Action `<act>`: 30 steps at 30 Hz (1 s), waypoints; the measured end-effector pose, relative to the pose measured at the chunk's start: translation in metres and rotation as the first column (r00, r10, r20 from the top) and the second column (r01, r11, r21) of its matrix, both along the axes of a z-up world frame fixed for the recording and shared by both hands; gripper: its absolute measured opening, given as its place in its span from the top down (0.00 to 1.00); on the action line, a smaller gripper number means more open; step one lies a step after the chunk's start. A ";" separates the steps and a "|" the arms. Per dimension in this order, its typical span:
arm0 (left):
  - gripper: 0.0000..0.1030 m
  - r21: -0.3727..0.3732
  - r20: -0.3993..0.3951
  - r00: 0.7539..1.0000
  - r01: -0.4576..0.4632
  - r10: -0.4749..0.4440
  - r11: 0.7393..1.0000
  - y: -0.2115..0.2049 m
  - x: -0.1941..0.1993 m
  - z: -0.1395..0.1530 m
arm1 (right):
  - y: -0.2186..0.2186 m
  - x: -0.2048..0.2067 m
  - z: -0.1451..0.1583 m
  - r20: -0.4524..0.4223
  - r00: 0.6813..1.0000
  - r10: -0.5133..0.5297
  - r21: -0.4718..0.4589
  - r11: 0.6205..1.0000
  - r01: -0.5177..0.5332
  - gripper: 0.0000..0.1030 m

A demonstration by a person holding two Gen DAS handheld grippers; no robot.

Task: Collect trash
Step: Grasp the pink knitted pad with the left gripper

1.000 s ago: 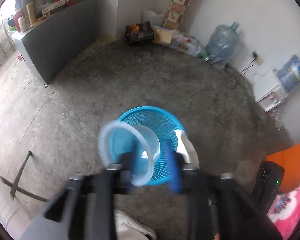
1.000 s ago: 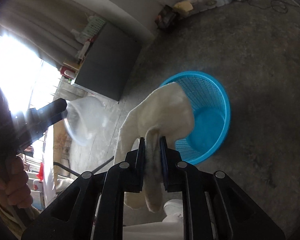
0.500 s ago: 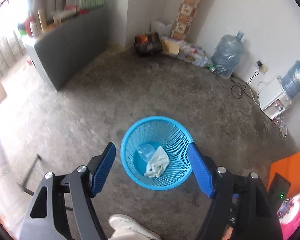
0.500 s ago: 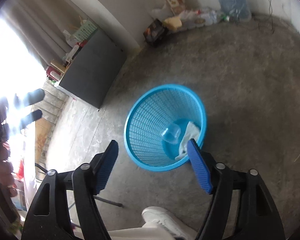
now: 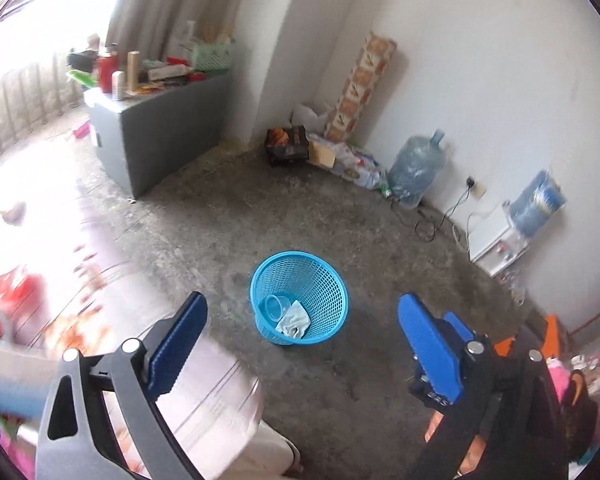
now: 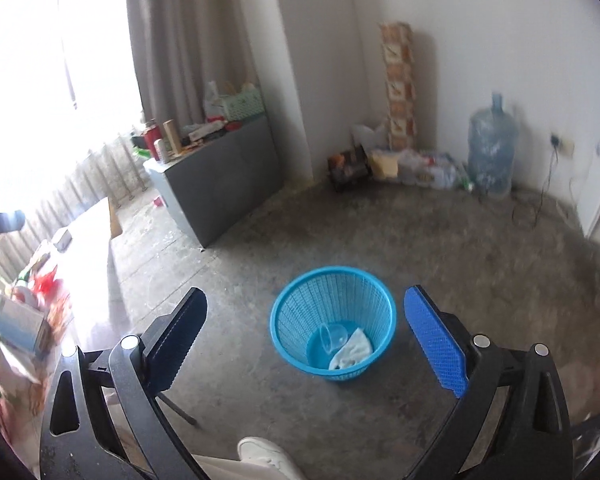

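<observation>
A blue mesh waste basket [image 5: 300, 276] [image 6: 334, 286] stands on the concrete floor. Inside it lie a clear plastic cup [image 5: 276, 307] [image 6: 334, 336] and a crumpled white cloth [image 5: 294, 320] [image 6: 352, 352]. My left gripper [image 5: 302, 320] hangs well above and short of the basket, its jaws still opening wide with nothing between them. My right gripper [image 6: 306, 312] is also raised over the floor in front of the basket, jaws opening to full width and empty.
A grey cabinet [image 5: 156, 136] [image 6: 220, 184] loaded with bottles stands at the back left. Bags, a box and a large water bottle [image 5: 414, 170] [image 6: 494, 152] line the far wall. A cluttered table [image 6: 28, 320] is at my left; a shoe [image 6: 268, 454] shows below.
The left gripper let go of the clear cup and the right let go of the white cloth; both now lie in the basket. Both grippers opened wide and rose away from it.
</observation>
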State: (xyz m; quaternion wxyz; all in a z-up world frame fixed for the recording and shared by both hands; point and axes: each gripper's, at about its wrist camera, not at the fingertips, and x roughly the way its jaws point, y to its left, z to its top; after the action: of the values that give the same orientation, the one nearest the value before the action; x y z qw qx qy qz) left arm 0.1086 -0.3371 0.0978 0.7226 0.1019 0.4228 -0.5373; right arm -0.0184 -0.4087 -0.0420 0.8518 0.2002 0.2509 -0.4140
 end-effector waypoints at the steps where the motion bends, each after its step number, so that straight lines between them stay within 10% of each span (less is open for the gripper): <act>1: 0.06 -0.014 0.000 1.000 -0.022 0.022 1.000 0.020 0.000 0.006 | 0.011 0.003 0.006 -0.015 1.000 0.010 -0.026 1.000 -0.010 0.08; 8: 0.06 -0.139 -0.024 0.968 -0.251 0.250 0.958 0.173 0.008 0.037 | 0.082 0.026 0.034 -0.063 0.975 0.212 -0.182 0.958 -0.220 0.08; 13: 0.06 -0.219 -0.027 0.866 -0.493 0.500 0.842 0.303 0.013 0.045 | 0.127 0.046 0.048 -0.030 0.898 0.439 -0.192 0.879 -0.436 0.08; 20: 0.06 -0.189 0.031 0.682 -0.714 0.731 0.674 0.429 0.010 0.017 | 0.162 0.076 0.046 0.131 0.704 0.698 0.007 0.710 -0.704 0.08; 30: 0.06 -0.073 -0.075 0.591 -0.806 0.803 0.587 0.496 0.050 -0.066 | 0.207 0.112 0.030 0.308 0.536 0.786 0.284 0.462 -0.840 0.08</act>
State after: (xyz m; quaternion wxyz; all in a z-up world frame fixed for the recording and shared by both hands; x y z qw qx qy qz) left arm 0.1581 0.1592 0.0313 0.8841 -0.1452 0.4084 -0.1748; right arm 0.0932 -0.2020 -0.0121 0.8995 0.2523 0.3367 0.1179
